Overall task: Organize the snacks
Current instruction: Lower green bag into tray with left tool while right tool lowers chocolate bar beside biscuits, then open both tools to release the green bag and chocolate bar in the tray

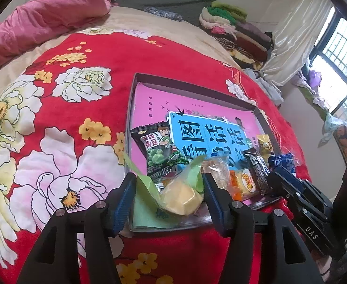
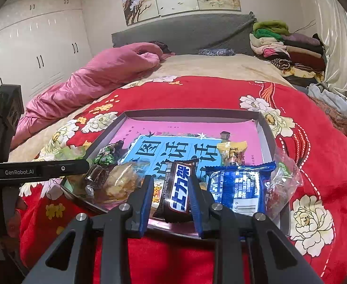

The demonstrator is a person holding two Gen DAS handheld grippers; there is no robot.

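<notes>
Red floral blanket on bed; pink quilt bunched; folded clothes stacked; white wardrobe.

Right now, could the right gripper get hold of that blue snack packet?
Probably not yet: the right gripper has its fingers around the dark chocolate bar. The blue packet lies just beside it, uncovered.

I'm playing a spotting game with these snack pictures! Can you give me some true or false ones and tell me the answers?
1. The snacks sit in a shallow box on a red flowery blanket. True.
2. The left tool has a blue packet between its fingers. False: a clear packet with a yellow cake.
3. A dark chocolate bar lies between the right tool's fingers. True.
4. The pea snack bag lies outside the box. False: it is inside.
5. The quilt beside the blanket is green. False: pink.
</notes>
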